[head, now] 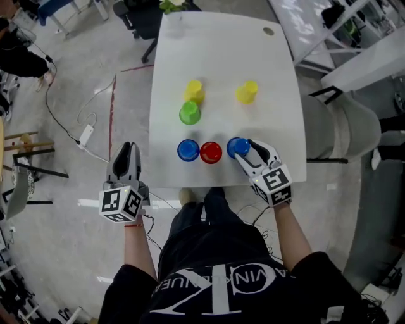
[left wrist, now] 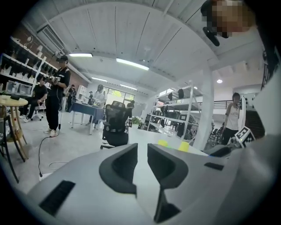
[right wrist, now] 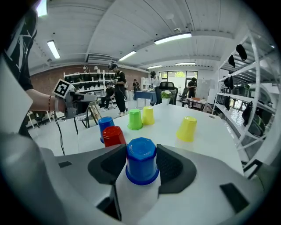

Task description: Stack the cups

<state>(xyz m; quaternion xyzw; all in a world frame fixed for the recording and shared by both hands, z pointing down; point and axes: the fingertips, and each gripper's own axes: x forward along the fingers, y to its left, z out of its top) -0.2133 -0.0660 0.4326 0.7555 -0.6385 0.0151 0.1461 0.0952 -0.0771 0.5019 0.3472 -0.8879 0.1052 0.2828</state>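
Note:
Upside-down cups stand on the white table (head: 272,69). My right gripper (head: 243,150) (right wrist: 141,166) is shut on a blue cup (head: 237,147) (right wrist: 141,158) near the front edge, with a pad pressed against each side. Left of it stand a red cup (head: 211,152) (right wrist: 113,135) and a second blue cup (head: 188,150) (right wrist: 105,125). Farther back are a green cup (head: 190,113) (right wrist: 135,119), a yellow cup (head: 193,91) (right wrist: 148,115) and another yellow cup (head: 247,92) (right wrist: 186,128). My left gripper (head: 125,149) (left wrist: 142,158) hangs off the table's left side, open by a narrow gap, with nothing in it.
A black office chair (head: 142,19) (left wrist: 115,127) stands at the table's far end. Cables (head: 88,126) run over the floor to the left. Metal shelving (right wrist: 257,101) stands on the right. People (left wrist: 57,101) stand in the background.

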